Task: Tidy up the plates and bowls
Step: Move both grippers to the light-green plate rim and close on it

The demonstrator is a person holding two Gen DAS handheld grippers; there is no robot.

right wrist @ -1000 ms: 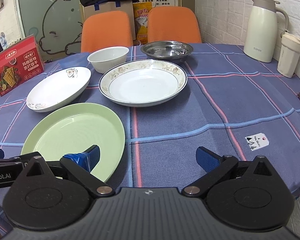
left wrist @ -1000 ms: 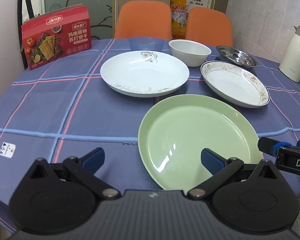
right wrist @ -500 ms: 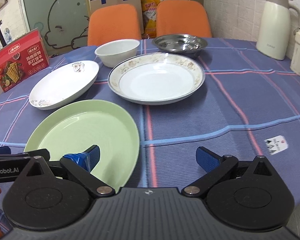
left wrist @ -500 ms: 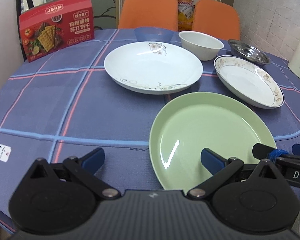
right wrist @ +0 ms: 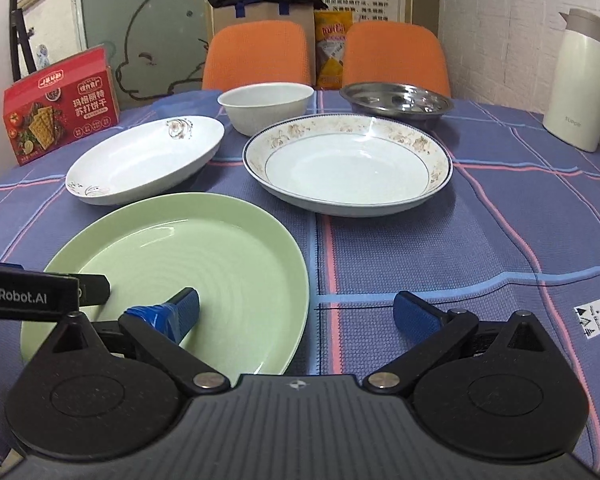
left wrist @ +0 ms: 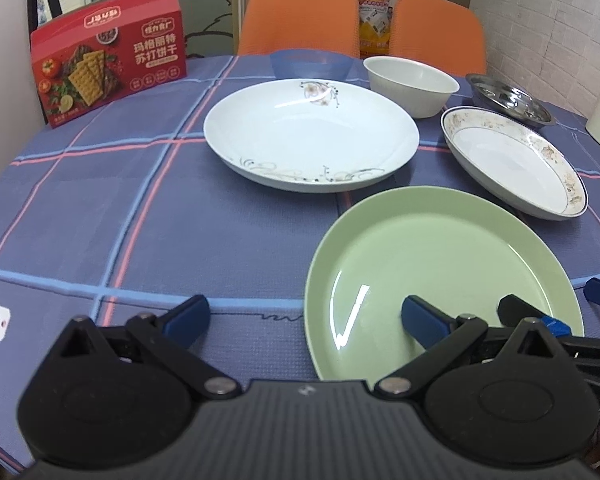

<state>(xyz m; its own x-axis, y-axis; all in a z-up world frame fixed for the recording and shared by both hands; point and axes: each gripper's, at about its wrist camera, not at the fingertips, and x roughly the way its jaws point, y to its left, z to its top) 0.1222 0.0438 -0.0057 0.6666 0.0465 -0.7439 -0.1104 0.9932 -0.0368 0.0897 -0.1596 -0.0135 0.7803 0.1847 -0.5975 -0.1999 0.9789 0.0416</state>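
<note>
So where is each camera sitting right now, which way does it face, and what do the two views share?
Left wrist: on the left gripper, low at the near table edge, facing the orange chairs; own open fingers show, the right gripper's fingers enter at right.
Right wrist: on the right gripper, facing the same way; own open fingers, the left gripper's finger at left.
Shared: green plate, both white plates, white bowl, steel dish, red box.
</note>
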